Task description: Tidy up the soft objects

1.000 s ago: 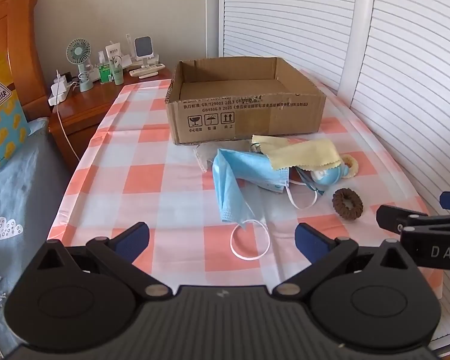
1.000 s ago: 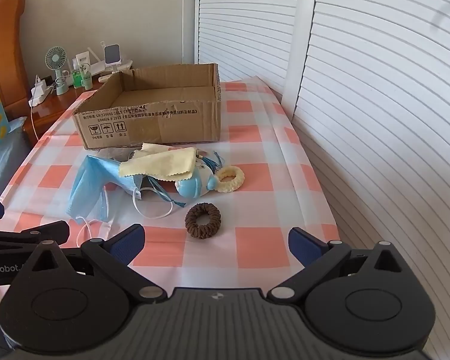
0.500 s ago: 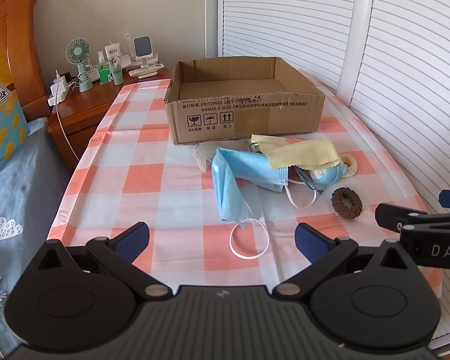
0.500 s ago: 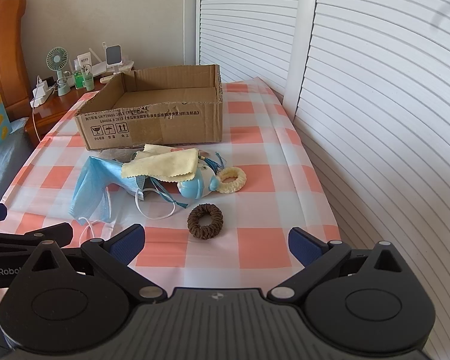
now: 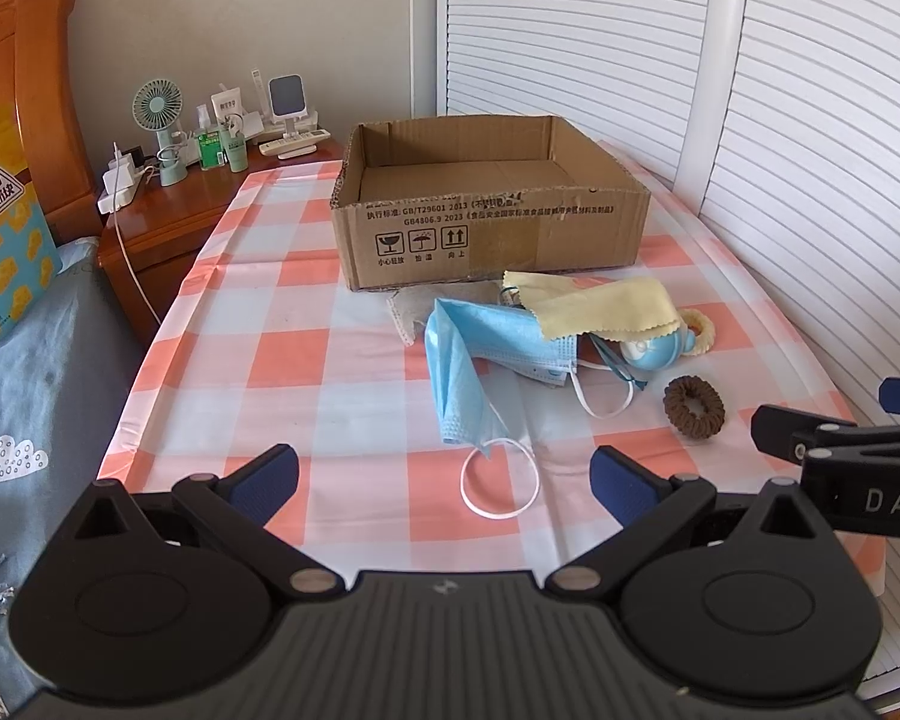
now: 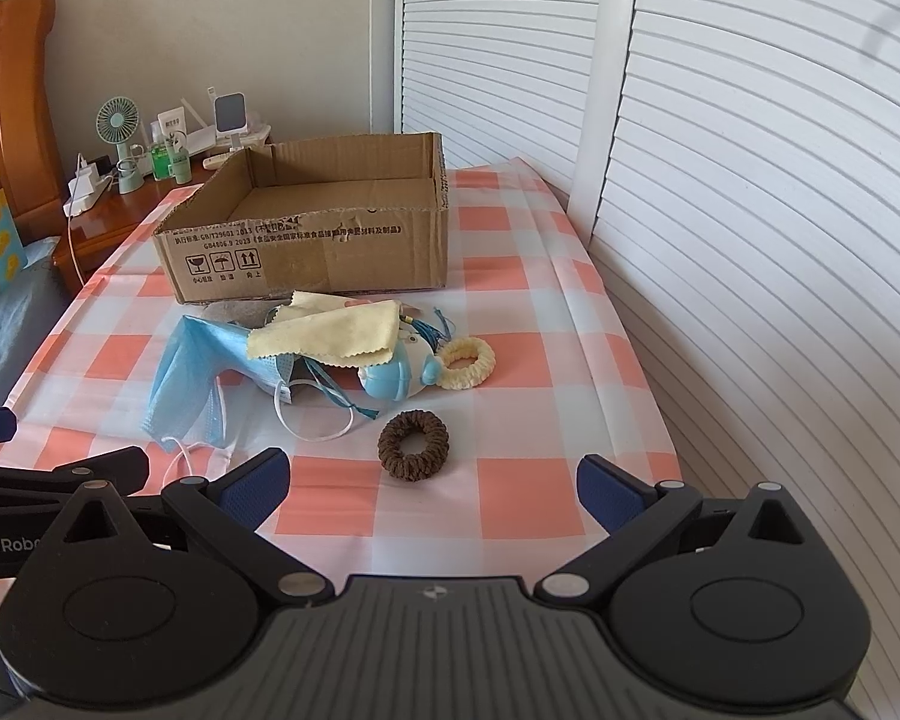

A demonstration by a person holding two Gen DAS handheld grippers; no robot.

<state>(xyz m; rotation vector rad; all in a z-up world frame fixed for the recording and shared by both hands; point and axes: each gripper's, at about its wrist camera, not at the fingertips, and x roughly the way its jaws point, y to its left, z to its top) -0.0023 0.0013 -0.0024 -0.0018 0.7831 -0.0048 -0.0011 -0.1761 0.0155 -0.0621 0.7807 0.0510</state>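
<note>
A pile of soft things lies in front of an open cardboard box (image 5: 492, 228) (image 6: 312, 252): a blue face mask (image 5: 474, 360) (image 6: 192, 372), a yellow cloth (image 5: 594, 306) (image 6: 330, 330), a blue plush toy (image 5: 654, 351) (image 6: 396, 375), a cream scrunchie (image 5: 702, 330) (image 6: 468, 363) and a brown scrunchie (image 5: 694, 407) (image 6: 414, 445). My left gripper (image 5: 444, 483) is open and empty, just short of the mask's ear loop. My right gripper (image 6: 432, 483) is open and empty, just short of the brown scrunchie.
The table has an orange-and-white checked cloth (image 5: 282, 360). A wooden nightstand (image 5: 168, 222) with a small fan and bottles stands at the back left. White louvred doors (image 6: 750, 180) run along the right. A bed (image 5: 24, 372) is on the left.
Both grippers have edged slightly forward toward the pile; the objects lie as before. Both stay open.
</note>
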